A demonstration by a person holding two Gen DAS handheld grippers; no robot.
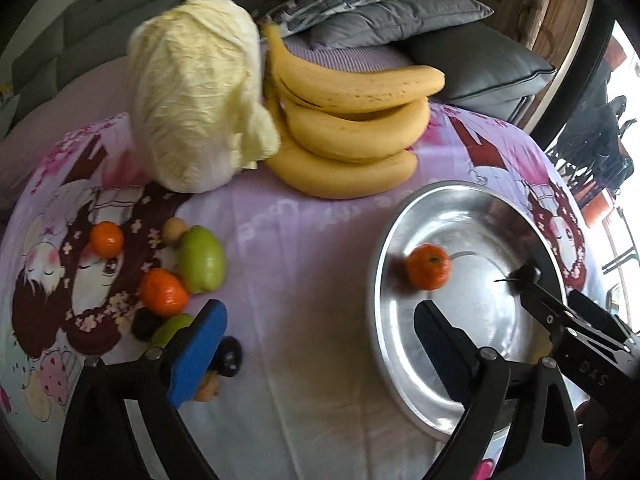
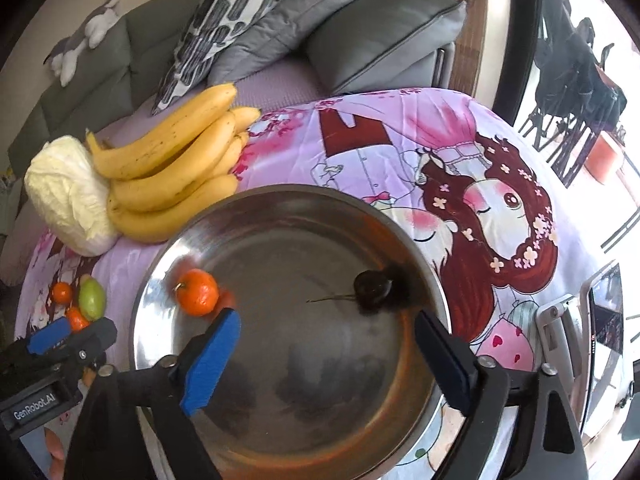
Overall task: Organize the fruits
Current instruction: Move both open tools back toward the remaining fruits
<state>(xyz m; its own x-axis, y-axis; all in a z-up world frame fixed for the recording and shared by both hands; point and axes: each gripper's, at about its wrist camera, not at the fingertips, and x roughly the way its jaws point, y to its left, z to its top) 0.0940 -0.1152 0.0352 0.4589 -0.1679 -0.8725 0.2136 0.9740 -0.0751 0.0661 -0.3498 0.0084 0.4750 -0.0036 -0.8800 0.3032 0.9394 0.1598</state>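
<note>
While the left gripper stands with its blue-padded jaws wide apart and nothing between them, its wrist view shows wrinkled lilac cartoon-print cloth under the gap; just beyond its right finger lies a round, shiny steel dish, and in that dish sit a dimpled orange tangerine and a small dark stemmed fruit, the latter at the tips of the black right gripper entering from the right; beyond the left finger cluster two more tangerines, a smooth green pear-shaped fruit and other small fruits; farther ahead rest a crinkled pale cabbage and a curved yellow banana bunch, touching each other.

From the right wrist, the right gripper also stands parted and empty, hovering over the dish; the tangerine lies just ahead of its left pad, the dark glossy fruit ahead between the fingers, nearer the right one; the left gripper sits off to the left, bananas and cabbage beyond the dish's far-left rim.
</note>
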